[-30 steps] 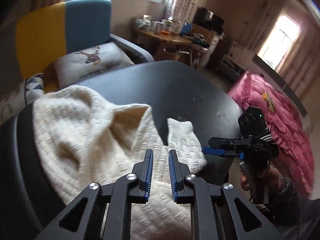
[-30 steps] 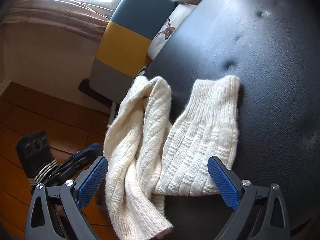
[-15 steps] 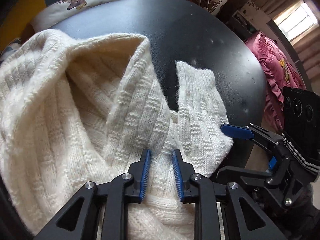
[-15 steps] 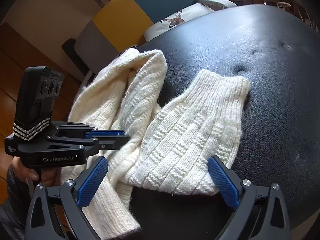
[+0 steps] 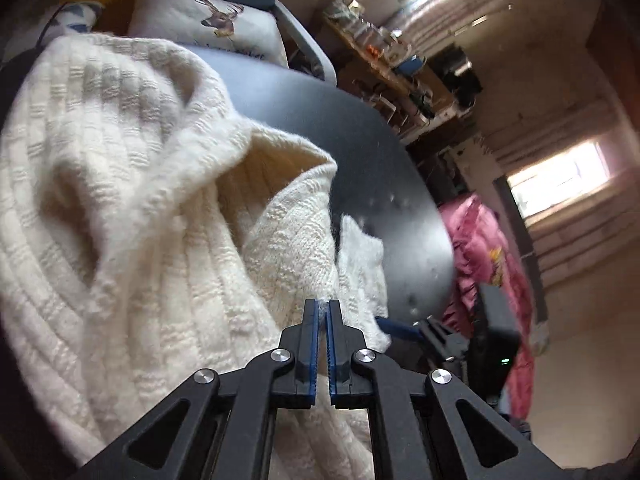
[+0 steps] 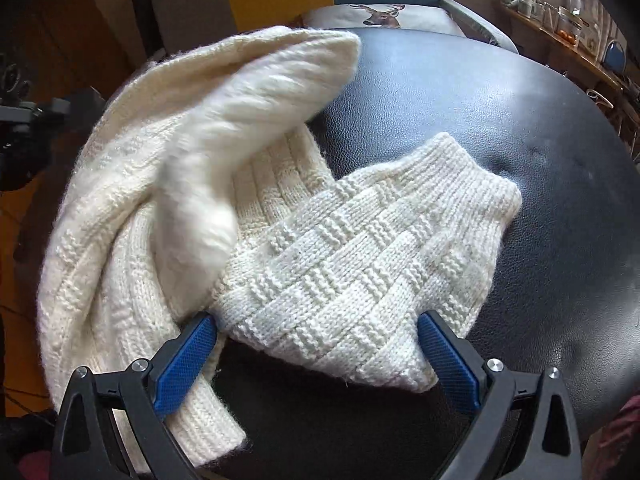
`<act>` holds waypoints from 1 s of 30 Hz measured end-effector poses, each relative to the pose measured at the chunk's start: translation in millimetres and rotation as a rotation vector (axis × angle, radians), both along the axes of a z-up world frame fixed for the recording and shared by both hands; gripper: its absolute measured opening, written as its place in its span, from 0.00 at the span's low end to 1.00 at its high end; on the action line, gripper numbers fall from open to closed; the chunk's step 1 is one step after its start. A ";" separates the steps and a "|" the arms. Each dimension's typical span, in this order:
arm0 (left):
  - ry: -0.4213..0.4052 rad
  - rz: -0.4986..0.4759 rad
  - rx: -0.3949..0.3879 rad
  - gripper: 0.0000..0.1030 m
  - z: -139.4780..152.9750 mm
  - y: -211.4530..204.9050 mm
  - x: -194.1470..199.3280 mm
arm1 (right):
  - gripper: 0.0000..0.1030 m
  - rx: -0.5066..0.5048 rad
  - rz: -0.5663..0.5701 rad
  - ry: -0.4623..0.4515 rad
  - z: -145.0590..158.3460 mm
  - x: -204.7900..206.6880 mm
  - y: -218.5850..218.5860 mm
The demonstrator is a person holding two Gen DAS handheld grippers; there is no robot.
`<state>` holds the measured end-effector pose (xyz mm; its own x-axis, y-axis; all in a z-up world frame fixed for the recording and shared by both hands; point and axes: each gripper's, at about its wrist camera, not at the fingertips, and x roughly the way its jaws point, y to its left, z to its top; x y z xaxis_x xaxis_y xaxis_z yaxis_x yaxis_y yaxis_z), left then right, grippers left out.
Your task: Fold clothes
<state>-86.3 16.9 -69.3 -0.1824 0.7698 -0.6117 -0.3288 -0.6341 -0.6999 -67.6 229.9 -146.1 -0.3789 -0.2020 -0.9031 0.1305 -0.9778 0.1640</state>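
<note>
I see the sweater (image 6: 340, 264) as thick cream wool knit, fuzzy, with a raised basket-weave rib. Under it the tabletop (image 6: 500, 120) looks like black leather-grain padding, softly glossy and dimpled. My tongs (image 6: 320, 356) are matt black plastic with ridged blue pads (image 6: 184, 364) and shiny metal rivets. The pillow (image 5: 224, 28) behind is smooth cloth.

A: Where does the left wrist view sit?
B: Low and close over the cream knitted sweater (image 5: 132, 216), facing across the black desk (image 5: 360, 160) into the room.
A: The right?
B: Steeper, nearer; both share sweater (image 6: 344, 264) and desk (image 6: 500, 120).
</note>
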 end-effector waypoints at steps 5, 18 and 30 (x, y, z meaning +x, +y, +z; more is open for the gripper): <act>0.095 0.135 0.082 0.00 35.7 -62.1 12.5 | 1.00 0.025 0.001 -0.007 -0.2 1.2 -5.0; 0.055 -0.275 -0.347 0.01 21.0 62.7 8.7 | 1.00 -0.007 0.000 0.041 7.8 30.8 -2.1; -0.099 -0.329 -0.596 0.20 -34.8 115.2 -12.0 | 1.00 -0.003 0.023 -0.004 15.6 47.8 -11.7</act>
<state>-98.3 132.1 -104.1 0.0814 0.3029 -0.9495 -0.5225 -0.7983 -0.2995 -19.8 218.2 -130.5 -0.3708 -0.2138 -0.9038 0.1527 -0.9739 0.1677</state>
